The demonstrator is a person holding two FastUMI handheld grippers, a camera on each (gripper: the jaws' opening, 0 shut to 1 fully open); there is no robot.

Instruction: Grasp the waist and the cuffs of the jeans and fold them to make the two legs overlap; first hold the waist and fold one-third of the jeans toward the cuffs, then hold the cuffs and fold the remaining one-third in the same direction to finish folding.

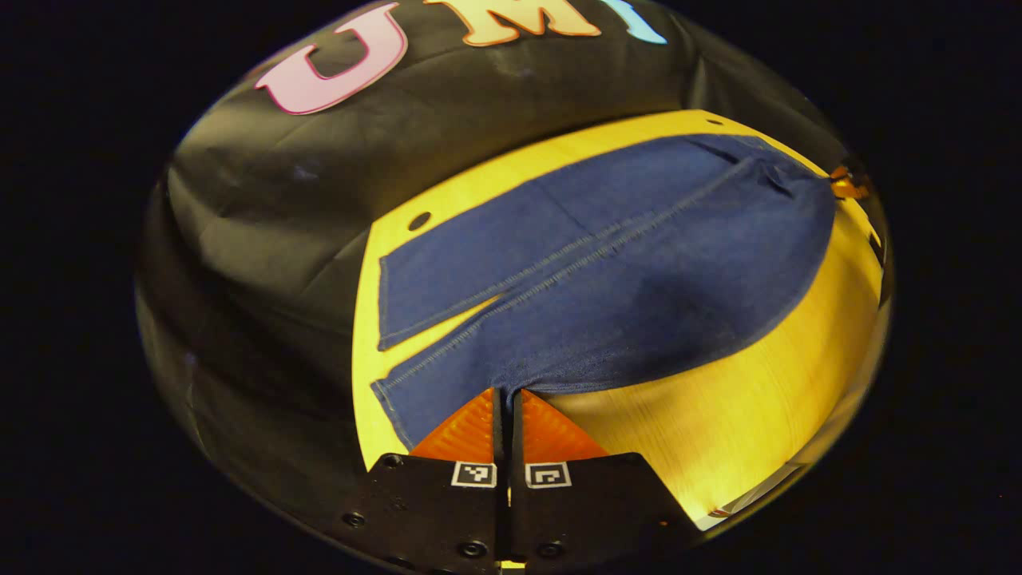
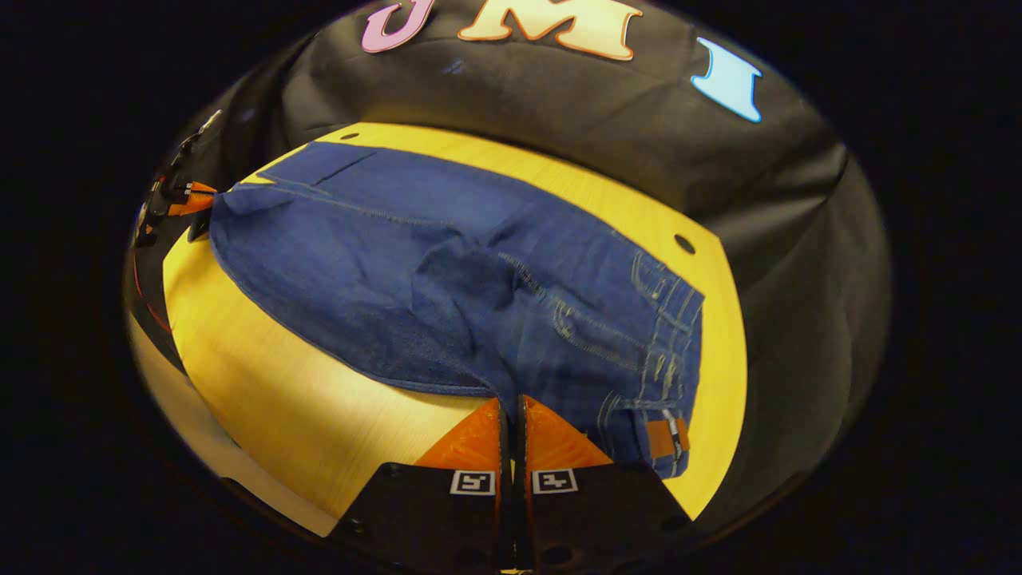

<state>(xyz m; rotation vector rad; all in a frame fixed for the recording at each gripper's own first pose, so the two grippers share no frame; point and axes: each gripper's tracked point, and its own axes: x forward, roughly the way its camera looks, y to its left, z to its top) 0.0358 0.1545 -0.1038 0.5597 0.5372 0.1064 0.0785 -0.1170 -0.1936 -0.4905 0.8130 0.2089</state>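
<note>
In the left gripper view, the left gripper point(image 1: 507, 393) sits at 6 o'clock with its two fingers pressed close together, a thin dark slit between them. The near hem edge of the jeans point(image 1: 607, 255) meets the fingertips right at that slit, and the tips hide the exact contact, so it looks like a pinch on the denim near the cuff end, though how much cloth is caught cannot be made out. The jeans spread away from the gripper toward 1 o'clock, both legs flat on the yellow wooden table point(image 1: 766, 399), the two cuffs point(image 1: 391, 303) lying toward 9 o'clock with a narrow wedge of table between them. At the far waist end, near 2 o'clock, a small part of the other gripper shows at the rim, too warped to read.

In the right gripper view, the right gripper point(image 2: 512, 402) is likewise at 6 o'clock, fingers nearly together, the slit between them meeting the near edge of the jeans point(image 2: 383, 263) just beside the waistband point(image 2: 671, 351). The fingers cover the grip point, so the pinch on the cloth is apparent but not plainly seen. The waist lies at about 4 o'clock from the view's centre, with belt loops, stitching and a brown patch point(image 2: 667, 435) near the table point(image 2: 263, 399) edge; a rumpled fold rises in the middle of the denim. The legs run off toward 10 o'clock, where the left gripper point(image 2: 196, 198) shows small and distorted at the edge, touching the far end of the jeans.
</note>
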